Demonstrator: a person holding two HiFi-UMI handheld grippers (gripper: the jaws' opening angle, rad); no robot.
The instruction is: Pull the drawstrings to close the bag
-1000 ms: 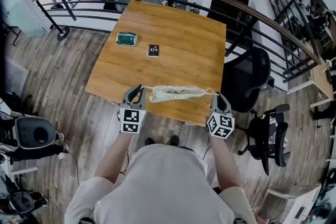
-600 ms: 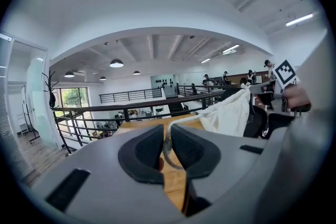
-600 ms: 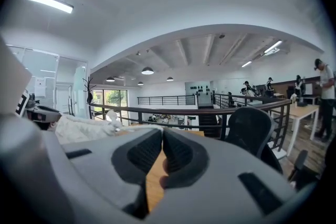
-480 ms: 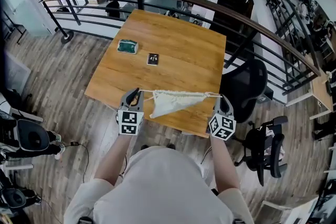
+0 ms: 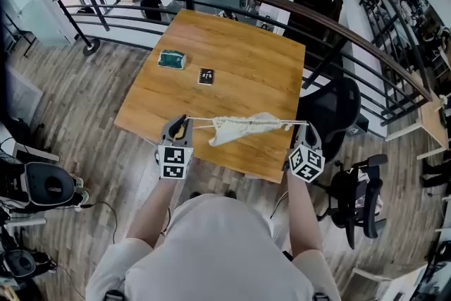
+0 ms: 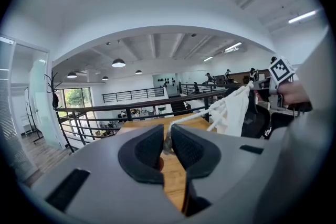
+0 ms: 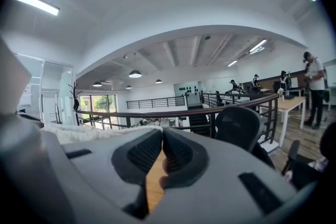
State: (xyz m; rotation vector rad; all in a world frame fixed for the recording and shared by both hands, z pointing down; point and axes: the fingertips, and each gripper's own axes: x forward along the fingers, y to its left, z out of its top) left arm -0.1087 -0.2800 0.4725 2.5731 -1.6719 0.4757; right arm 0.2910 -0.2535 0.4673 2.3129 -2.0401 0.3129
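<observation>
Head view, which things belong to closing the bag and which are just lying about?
In use: white bag, drawstrings, left gripper, right gripper, both with jaws shut on the drawstrings.
Lying about: green object and small black card on the table; black office chair.

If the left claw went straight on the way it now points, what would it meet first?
Probably the brown wooden tabletop, straight ahead past the left claw, shut on the white drawstring; its height above the wood is unclear.
</observation>
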